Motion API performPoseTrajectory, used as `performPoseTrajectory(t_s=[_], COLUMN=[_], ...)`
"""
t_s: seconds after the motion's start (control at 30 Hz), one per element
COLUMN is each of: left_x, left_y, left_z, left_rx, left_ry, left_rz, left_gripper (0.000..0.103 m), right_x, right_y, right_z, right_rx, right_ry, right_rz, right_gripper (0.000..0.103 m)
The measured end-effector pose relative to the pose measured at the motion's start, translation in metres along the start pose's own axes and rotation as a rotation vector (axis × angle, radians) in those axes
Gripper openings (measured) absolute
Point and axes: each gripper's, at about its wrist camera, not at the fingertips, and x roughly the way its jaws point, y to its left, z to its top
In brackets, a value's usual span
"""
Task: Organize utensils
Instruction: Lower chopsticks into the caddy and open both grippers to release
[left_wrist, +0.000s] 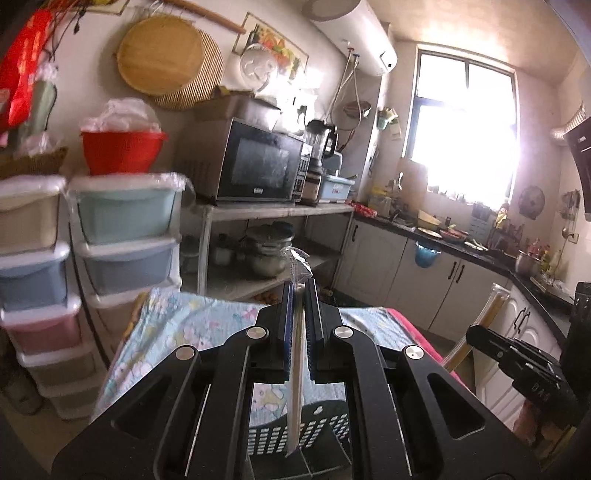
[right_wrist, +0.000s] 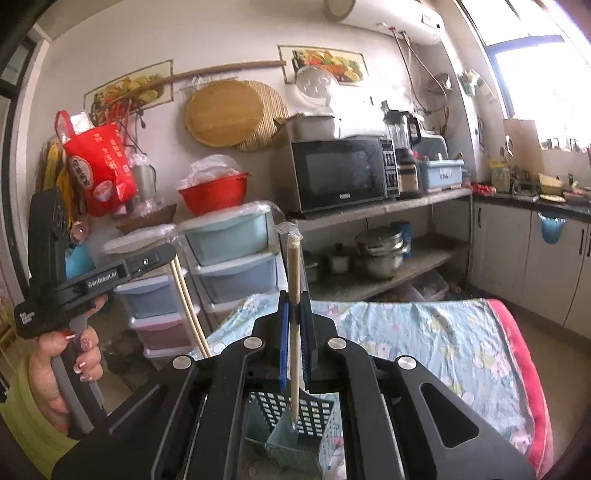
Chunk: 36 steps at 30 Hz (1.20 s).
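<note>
While both tongs hang over the perforated utensil basket (right_wrist: 295, 424) on the floral-clothed worktop (right_wrist: 443, 339), we grip wrapped chopsticks (left_wrist: 297, 354) in our left tongs (left_wrist: 298, 295) and another wrapped pair (right_wrist: 294, 295) in our right tongs (right_wrist: 294, 306), both closed tight.

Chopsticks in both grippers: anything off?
Yes. Both pairs are still in clear plastic sleeves. The left gripper holds its sleeved chopsticks upright above the perforated caddy. The right gripper holds its pair with the lower tip in a caddy compartment. Nothing spilled or broken.
</note>
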Motion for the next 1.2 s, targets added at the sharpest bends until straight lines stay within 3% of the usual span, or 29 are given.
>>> performPoseTrajectory(t_s=[0.47, 0.6, 0.77, 0.97, 1.2], left_x=[0.024, 0.025, 0.025, 0.018, 0.006], left_y=[0.015, 0.017, 0.020, 0.022, 0.025], left_z=[-0.046, -0.055, -0.064, -0.071, -0.075], left_rx=[-0.037, -0.039, -0.054, -0.076, -0.108], left_ry=[0.090, 0.117, 0.143, 0.153, 0.148], left_rz=[0.014, 0.016, 0.019, 0.017, 0.017], left_gripper=[0.004, 0.004, 0.036, 0.067, 0.091], right_x=[0.018, 0.020, 0.019, 0.015, 0.007], right_y=[-0.003, -0.005, -0.008, -0.012, -0.012], right_z=[-0.027, -0.035, -0.043, -0.049, -0.053], right_rx=[0.042, 0.041, 0.058, 0.069, 0.068], right_ry=[0.058, 0.076, 0.102, 0.114, 0.120], right_rz=[-0.028, -0.052, -0.049, -0.046, -0.045], right_gripper=[0.007, 0.035, 0.041, 0.046, 0.053])
